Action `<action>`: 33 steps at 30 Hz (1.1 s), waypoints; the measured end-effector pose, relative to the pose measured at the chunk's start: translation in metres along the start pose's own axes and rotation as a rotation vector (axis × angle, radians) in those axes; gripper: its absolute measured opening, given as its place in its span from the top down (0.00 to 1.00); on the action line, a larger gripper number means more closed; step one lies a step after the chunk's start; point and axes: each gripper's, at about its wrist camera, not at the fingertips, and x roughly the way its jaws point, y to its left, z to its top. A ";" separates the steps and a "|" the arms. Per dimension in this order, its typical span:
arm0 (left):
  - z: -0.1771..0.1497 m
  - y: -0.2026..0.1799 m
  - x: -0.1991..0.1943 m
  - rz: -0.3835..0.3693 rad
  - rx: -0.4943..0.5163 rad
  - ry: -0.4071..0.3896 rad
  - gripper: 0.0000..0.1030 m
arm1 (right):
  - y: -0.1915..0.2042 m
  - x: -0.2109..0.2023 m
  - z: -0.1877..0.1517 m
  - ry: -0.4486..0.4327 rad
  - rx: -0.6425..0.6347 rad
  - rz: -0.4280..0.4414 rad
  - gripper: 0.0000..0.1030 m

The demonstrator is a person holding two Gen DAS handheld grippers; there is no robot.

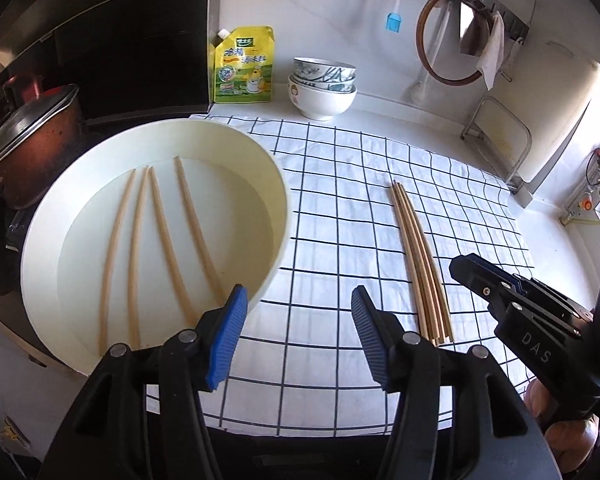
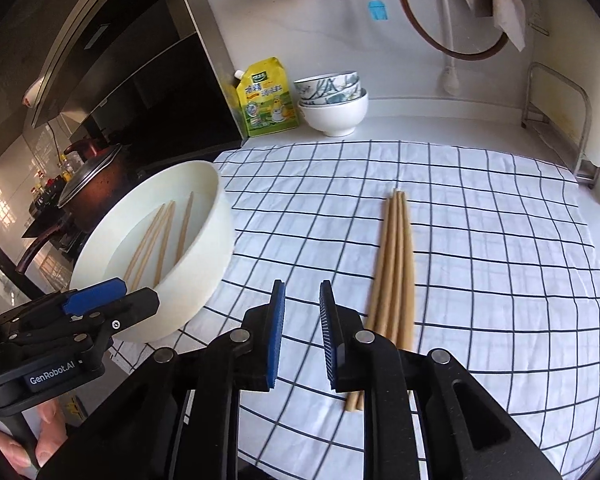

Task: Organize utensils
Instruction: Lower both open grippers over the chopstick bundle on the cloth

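Note:
A round cream basin [image 1: 278, 200] [image 2: 210, 236] stands at the left on a checked cloth [image 1: 340, 208] [image 2: 480, 260]. Several wooden chopsticks [image 1: 158, 232] [image 2: 162, 236] lie spread in it. A tight bundle of several chopsticks [image 1: 418, 256] [image 2: 396, 264] lies on the cloth to the right. My left gripper [image 1: 296, 294] is open and empty, its left finger by the basin's near rim. My right gripper [image 2: 302, 288] is open and empty, just left of the bundle's near end; it also shows in the left wrist view [image 1: 480, 276].
A yellow seasoning pouch [image 1: 244, 66] [image 2: 266, 98] and stacked bowls [image 1: 323, 86] [image 2: 333, 98] stand by the back wall. A lidded pot [image 1: 32, 140] [image 2: 94, 184] sits on the stove at left. A metal rack [image 1: 496, 140] [image 2: 560, 120] stands at right.

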 end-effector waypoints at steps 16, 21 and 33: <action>0.003 -0.062 0.047 -0.071 0.086 0.065 0.44 | -0.072 0.014 -0.020 0.062 0.086 -0.108 0.81; 0.002 -0.065 0.064 -0.058 0.093 0.090 0.44 | -0.072 0.031 -0.021 0.090 0.072 -0.103 0.79; 0.002 -0.065 0.090 -0.063 0.089 0.129 0.44 | -0.075 0.059 -0.019 0.125 0.044 -0.118 0.79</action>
